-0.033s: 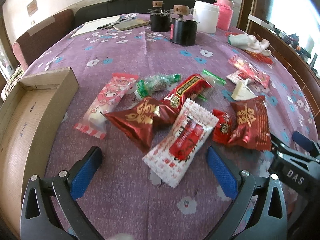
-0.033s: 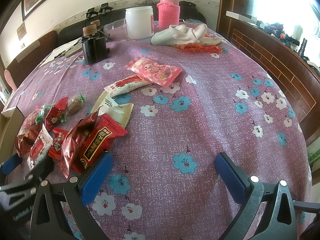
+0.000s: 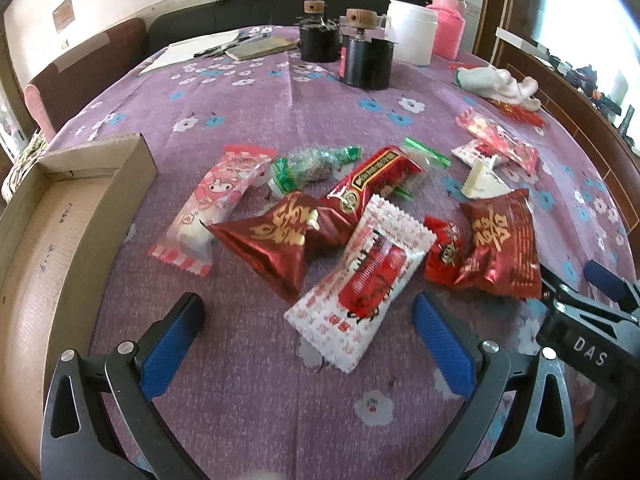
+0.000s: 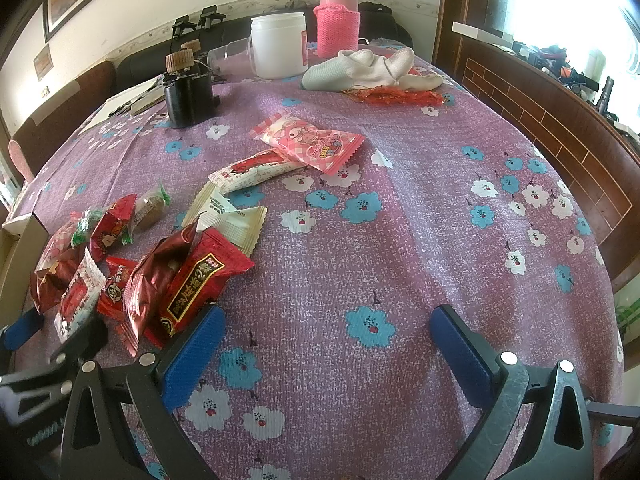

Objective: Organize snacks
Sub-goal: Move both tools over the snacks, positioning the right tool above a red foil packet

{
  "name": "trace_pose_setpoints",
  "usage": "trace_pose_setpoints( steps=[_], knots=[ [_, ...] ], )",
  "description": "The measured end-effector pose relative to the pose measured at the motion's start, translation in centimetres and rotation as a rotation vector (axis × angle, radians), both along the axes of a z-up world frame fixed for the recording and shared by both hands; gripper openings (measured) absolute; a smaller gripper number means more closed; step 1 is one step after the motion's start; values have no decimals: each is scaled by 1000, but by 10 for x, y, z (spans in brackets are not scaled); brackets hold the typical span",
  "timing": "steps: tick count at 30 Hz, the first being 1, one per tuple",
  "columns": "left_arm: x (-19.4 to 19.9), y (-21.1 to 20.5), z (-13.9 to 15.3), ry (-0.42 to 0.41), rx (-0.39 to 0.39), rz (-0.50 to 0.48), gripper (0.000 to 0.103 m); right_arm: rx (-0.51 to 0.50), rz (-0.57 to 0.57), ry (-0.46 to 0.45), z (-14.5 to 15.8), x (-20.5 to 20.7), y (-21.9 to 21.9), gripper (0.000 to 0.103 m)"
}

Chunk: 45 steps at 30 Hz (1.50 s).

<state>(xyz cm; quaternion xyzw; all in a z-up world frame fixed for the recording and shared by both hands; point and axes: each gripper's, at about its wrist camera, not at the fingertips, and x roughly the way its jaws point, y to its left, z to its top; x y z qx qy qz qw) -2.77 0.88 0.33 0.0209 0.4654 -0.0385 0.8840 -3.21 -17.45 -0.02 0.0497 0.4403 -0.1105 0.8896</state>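
A pile of snack packets lies on the purple flowered tablecloth. In the left wrist view my left gripper [image 3: 308,340] is open, its blue pads either side of a white-and-red packet [image 3: 360,288]. Beyond it lie a dark red packet [image 3: 276,240], a pink-and-white packet [image 3: 212,204], a green packet [image 3: 316,162] and another dark red packet [image 3: 500,248]. A cardboard box [image 3: 60,216] stands open at the left. My right gripper [image 4: 324,340] is open and empty, its left pad touching a red packet [image 4: 196,284]. A pink packet [image 4: 312,142] lies farther back.
Black jars [image 3: 364,56], a white tub [image 4: 278,44] and a pink flask [image 4: 338,20] stand at the far side. White cloth [image 4: 368,68] and red netting [image 4: 396,96] lie at the back right. Papers and pens [image 3: 224,46] lie at the back left. A wooden ledge [image 4: 560,128] borders the right.
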Motion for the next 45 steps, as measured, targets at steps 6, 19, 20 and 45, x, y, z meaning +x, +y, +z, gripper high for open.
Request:
trace_pose_setpoints(
  steps=[6, 19, 20, 45],
  knots=[
    [10, -9, -2, 17, 5, -20, 103, 0, 0, 0, 0, 0, 0, 103],
    [5, -9, -2, 7, 1, 8, 103, 0, 0, 0, 0, 0, 0, 103],
    [5, -8, -2, 7, 1, 8, 103, 0, 0, 0, 0, 0, 0, 103],
    [-66, 52, 70, -229, -197, -9, 103, 5, 15, -1, -1, -1, -3, 103]
  ],
)
